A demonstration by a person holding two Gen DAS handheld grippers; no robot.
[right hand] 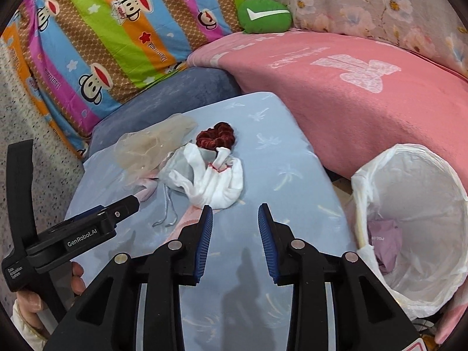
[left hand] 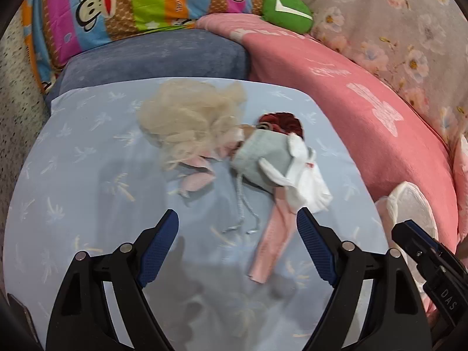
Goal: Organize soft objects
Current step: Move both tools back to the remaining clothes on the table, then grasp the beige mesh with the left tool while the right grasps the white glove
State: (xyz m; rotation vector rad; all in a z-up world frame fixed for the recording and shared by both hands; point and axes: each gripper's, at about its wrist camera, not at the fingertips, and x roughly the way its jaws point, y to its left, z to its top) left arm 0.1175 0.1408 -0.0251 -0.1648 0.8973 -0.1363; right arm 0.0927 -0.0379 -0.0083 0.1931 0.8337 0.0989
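Note:
A small heap of soft things lies on a light blue pillow: a beige mesh puff, a grey drawstring pouch, a white sock, a dark red scrunchie and a pink cloth strip. My left gripper hovers open just short of the heap. My right gripper is open too, right before the sock, empty.
A white-lined bin with a lilac item inside stands right of the pillow. A pink blanket, a green plush, a striped monkey pillow and a blue cushion lie behind.

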